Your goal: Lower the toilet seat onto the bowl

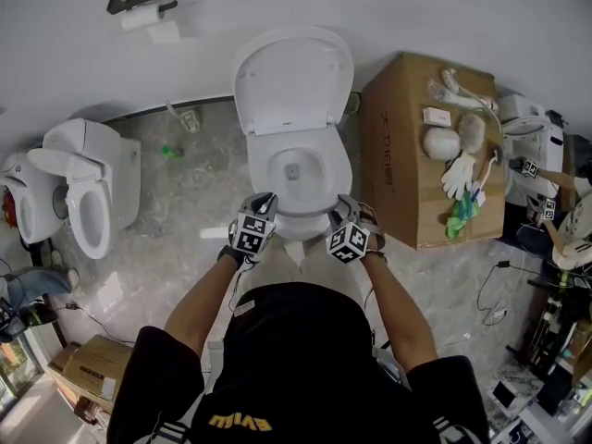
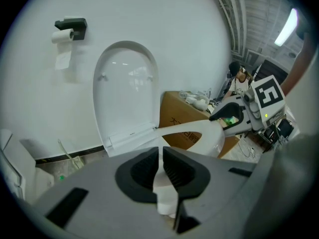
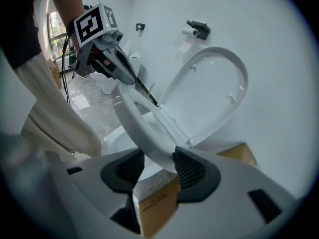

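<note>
Holding the toilet seat [image 3: 139,126] part-way down, tilted between the upright lid [image 1: 294,77] and the bowl [image 1: 310,160], hinged at the back and not yet resting on the porcelain. Gripping it at the front rim from both sides: left tongs [image 2: 162,168] pinched almost fully together on a thin white edge of the ring, right tongs [image 3: 158,167] clamped wider across the thicker rounded rim, with pads pressed to either face. Taking one side each, probably to keep the ring level and spare the hinge any twist. Pinching near the front rather than near the hinge, likely for better leverage and a slow, controlled descent instead of a drop. Leaving the lid leaning back against the wall, clear of the move. Standing square to the bowl, with a cardboard box [image 1: 416,146] just beside it on the right, apart from the right tongs. Judging the task under way but unfinished; next, easing down evenly until contact with the bowl, then letting go. Watching for a slip from the thin left-hand pinch and a slam
</note>
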Available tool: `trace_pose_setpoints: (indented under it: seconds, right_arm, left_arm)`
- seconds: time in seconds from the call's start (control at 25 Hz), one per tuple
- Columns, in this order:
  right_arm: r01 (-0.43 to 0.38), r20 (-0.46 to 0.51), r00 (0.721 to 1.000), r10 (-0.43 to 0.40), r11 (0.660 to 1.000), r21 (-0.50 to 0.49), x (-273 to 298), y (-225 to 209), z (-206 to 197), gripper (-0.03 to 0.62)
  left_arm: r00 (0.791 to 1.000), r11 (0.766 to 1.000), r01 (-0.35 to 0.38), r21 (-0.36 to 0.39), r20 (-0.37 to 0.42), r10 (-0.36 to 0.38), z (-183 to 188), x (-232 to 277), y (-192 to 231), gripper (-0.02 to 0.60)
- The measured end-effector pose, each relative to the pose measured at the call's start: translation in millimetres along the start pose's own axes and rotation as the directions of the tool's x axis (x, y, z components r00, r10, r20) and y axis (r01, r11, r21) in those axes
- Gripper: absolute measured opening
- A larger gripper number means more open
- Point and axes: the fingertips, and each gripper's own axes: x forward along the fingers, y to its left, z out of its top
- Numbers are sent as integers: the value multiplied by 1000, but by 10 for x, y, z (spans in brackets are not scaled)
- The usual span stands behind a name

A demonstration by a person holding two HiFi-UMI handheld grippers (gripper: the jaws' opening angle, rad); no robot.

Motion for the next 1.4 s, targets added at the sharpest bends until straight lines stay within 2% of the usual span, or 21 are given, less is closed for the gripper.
trace_pose_setpoints:
  seconds: [0.28,0.52,0.92,1.4]
  right_arm:
    - [-13,-19,1000,13,1000,-17,41,100,-94,190]
    - [-52,-27,998,51,998,-42,62,197,-159,195]
    - [-108,-58,993,104,992,-70,135,348,-279,206]
    - [-143,-94,987,134,985,-101,224,571,-463,212]
  left_arm:
    - [1000,1000,-7,6,-21,7,-161,85,-27,35]
    - [998,1000,-13,-12,-63,12,-229,84,-85,35]
    - [996,999,-24,-27,-86,22,-435,166,-116,35]
    - [988,999,2,-49,-153,-9,-707,243,-229,35]
